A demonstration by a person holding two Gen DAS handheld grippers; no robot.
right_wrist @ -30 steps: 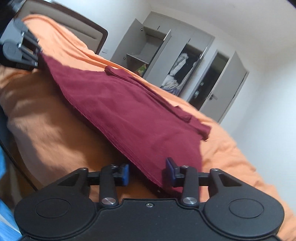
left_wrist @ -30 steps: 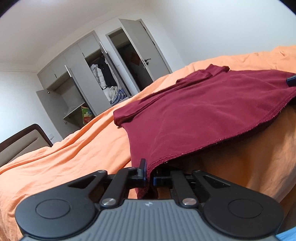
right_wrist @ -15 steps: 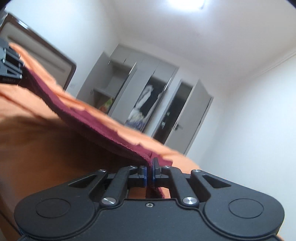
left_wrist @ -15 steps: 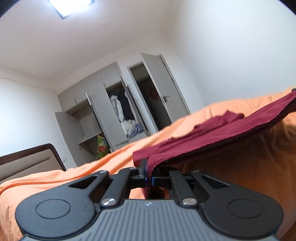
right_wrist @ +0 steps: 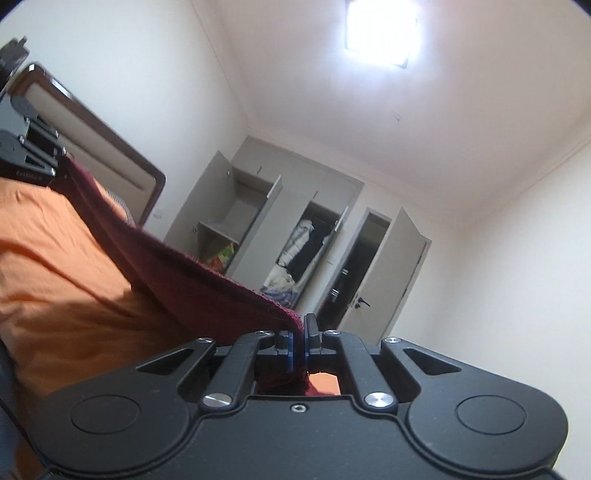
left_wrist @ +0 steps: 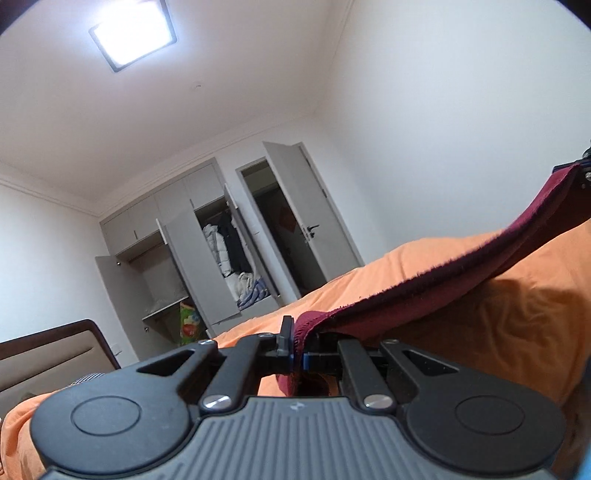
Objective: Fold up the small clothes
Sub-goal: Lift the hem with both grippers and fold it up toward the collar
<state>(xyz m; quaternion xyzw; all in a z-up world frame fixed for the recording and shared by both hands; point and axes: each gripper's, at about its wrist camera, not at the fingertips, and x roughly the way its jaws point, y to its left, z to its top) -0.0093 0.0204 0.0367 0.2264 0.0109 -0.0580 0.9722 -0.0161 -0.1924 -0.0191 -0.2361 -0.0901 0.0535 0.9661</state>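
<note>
From where I sit, the room fills most of both wrist views: white walls, and a ceiling light [left_wrist: 133, 34] glaring at about eleven o'clock on the left camera and about one o'clock on the right. Next in size is the bed under its orange cover [left_wrist: 413, 258], rising across the lower right of the left view and the lower left of the right view [right_wrist: 55, 258]. A grey wardrobe [left_wrist: 184, 251] stands at the far wall with several doors swung open and clothes hanging and heaped inside; beside it, toward three o'clock, a room door [left_wrist: 314, 229] stands ajar. A padded headboard with a dark frame [right_wrist: 96, 147] shows at ten o'clock in the right view.

The dark red garment [left_wrist: 461, 273] is stretched over the orange cover between my two tools — lifted at both ends, sagging a little in the middle, its hem edge facing the cameras. On the right camera it [right_wrist: 192, 280] runs from centre up toward ten o'clock.

My left gripper [left_wrist: 297, 345] has its fingers pressed together on one corner of the cloth, which bunches between the blue pads. My right gripper [right_wrist: 297, 345] is likewise clamped on the opposite corner — a scrap hangs just below the pads.
</note>
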